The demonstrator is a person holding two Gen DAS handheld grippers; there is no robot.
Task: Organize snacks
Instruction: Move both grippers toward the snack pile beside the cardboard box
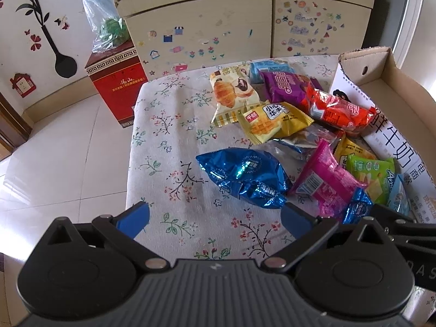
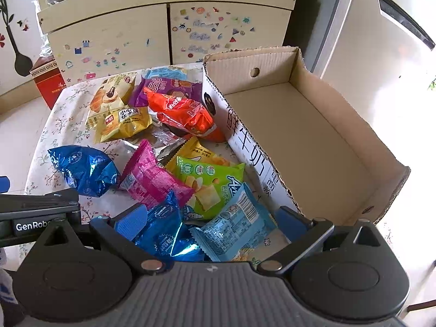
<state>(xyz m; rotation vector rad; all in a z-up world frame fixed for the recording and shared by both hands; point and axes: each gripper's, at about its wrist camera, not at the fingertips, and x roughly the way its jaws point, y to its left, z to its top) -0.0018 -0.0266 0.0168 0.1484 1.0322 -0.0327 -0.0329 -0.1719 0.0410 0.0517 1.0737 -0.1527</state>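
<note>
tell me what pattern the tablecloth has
Small floral sprigs on a pale tablecloth, red and blue blossoms with green leaves; clearest in the left wrist view.

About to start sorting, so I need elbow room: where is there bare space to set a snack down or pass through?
The cardboard box is bare inside, ringed by its own walls. The floral tablecloth is bare left of the blue foil bag and the croissant packet, out to the table's left edge. Crowded: the pile between those two and the box's printed wall, where packets overlap.
</note>
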